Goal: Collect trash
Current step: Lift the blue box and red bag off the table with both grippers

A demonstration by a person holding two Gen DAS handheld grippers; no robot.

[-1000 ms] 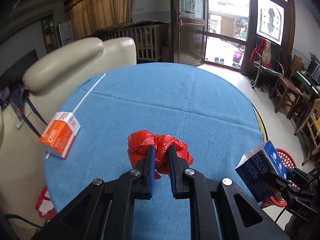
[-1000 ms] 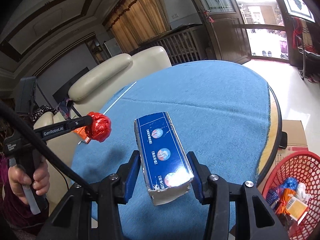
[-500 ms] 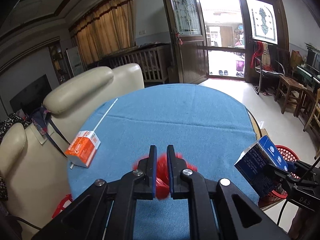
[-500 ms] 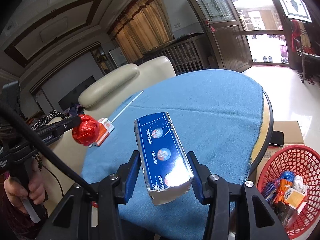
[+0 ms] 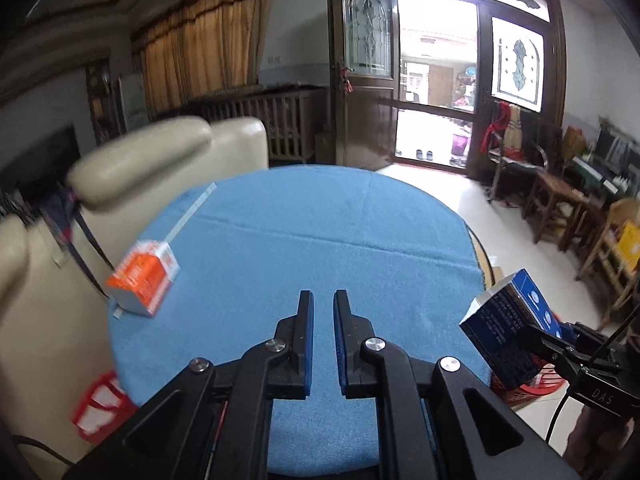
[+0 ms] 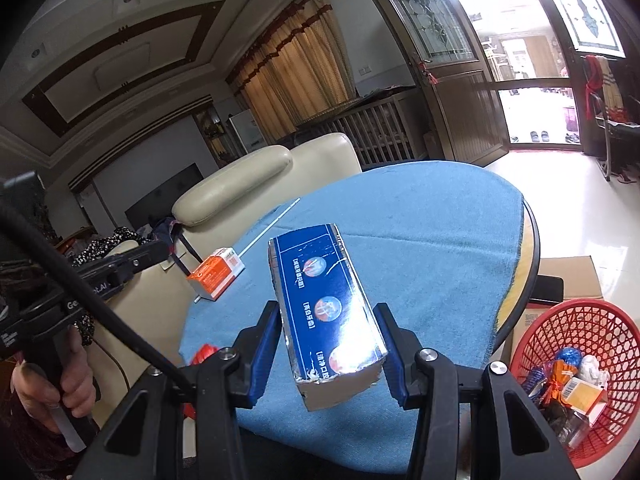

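Observation:
My right gripper [image 6: 328,316] is shut on a blue carton [image 6: 326,312] and holds it above the near edge of the round table with the blue cloth [image 6: 420,240]. The carton also shows in the left wrist view [image 5: 508,328]. My left gripper [image 5: 323,300] has its jaws close together with nothing between them, above the near part of the table [image 5: 320,240]. An orange and white carton [image 5: 144,282] lies at the table's left edge, also in the right wrist view [image 6: 216,274]. A white straw [image 5: 192,210] lies beyond it.
A red basket [image 6: 576,364] with several pieces of trash stands on the floor to the right, beside a cardboard box [image 6: 568,280]. A second red basket [image 5: 102,408] is low on the left. Cream sofa backs [image 5: 140,160] stand left of the table. Chairs [image 5: 560,200] line the right wall.
The crumpled red bag that my left gripper held is gone from between its jaws. Both grippers have pulled back and up from the table. The right gripper still holds the blue carton.

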